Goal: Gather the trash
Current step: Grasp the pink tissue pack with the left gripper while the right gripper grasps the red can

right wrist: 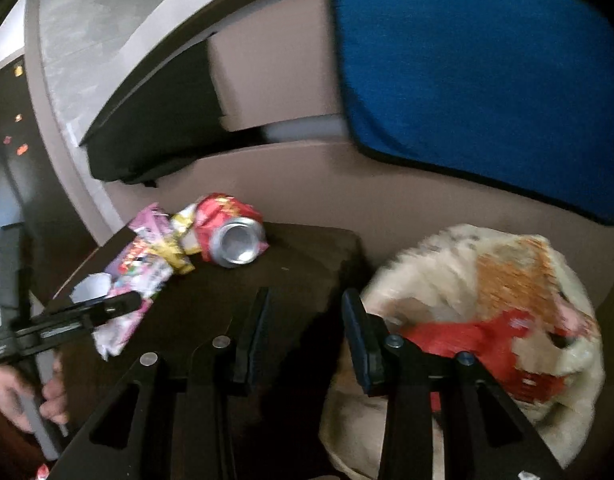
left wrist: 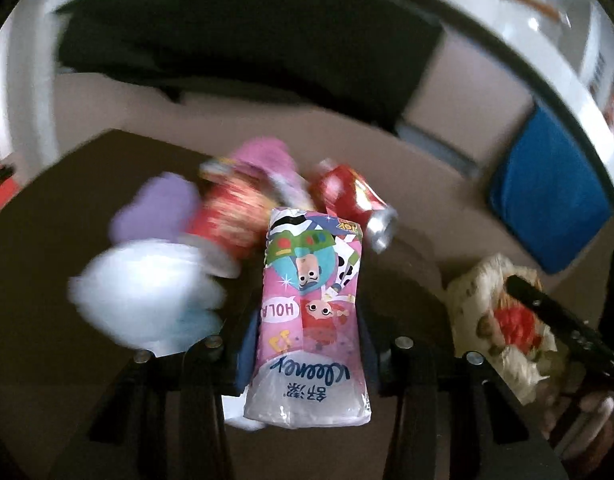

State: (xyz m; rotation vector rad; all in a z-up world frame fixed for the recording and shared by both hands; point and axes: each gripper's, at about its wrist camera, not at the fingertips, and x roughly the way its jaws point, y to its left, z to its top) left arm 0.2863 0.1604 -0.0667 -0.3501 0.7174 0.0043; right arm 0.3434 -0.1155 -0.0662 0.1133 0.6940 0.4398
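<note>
In the left wrist view my left gripper is shut on a pink cartoon-printed tissue pack, its blue pads pressing both sides. The same pack shows at the left of the right wrist view, held over the dark brown table. My right gripper stands open with only table showing between its fingers. Its right finger sits at the rim of a cream plastic bag with red and orange print. A crushed red can lies on the table beyond.
Blurred trash lies behind the pack: a red cup, a purple piece, a white piece and a pink wrapper. A sofa with a blue cushion and a black cushion runs behind the table.
</note>
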